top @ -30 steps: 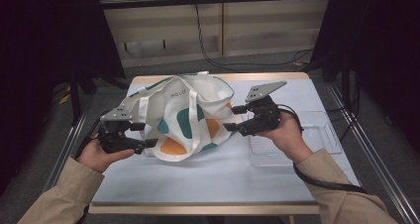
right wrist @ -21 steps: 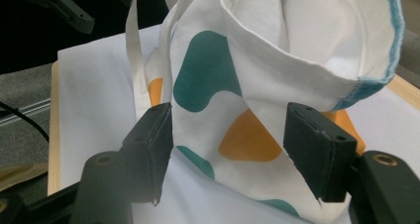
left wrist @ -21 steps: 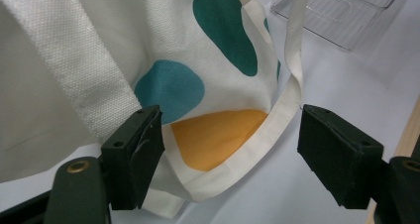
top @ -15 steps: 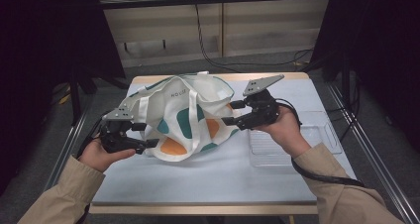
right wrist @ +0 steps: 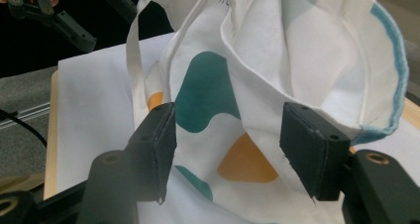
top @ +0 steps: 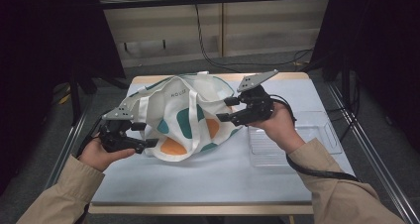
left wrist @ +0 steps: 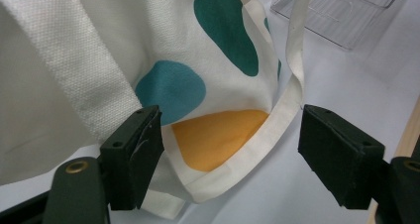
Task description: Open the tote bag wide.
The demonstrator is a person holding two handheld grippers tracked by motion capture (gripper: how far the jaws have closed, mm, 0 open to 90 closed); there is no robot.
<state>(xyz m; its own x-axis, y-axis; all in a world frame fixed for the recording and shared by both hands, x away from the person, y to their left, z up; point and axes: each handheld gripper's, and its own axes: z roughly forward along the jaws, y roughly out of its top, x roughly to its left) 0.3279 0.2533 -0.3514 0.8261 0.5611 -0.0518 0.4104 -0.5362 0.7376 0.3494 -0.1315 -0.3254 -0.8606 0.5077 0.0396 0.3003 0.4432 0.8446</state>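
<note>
Soft, light cloth tote bag [top: 185, 117] lies limp on the table [top: 208, 179] between both grippers, left gripper [left wrist: 228, 159] and right gripper [right wrist: 228, 154] jaws apart around its fabric; best pinch the hemmed rim or strap.

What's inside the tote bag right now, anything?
The tote bag gapes toward the right gripper, showing pale lining and folds near the teal-edged rim. No item shows inside, but the folds cover the deeper part, so contents there cannot be told.
</note>
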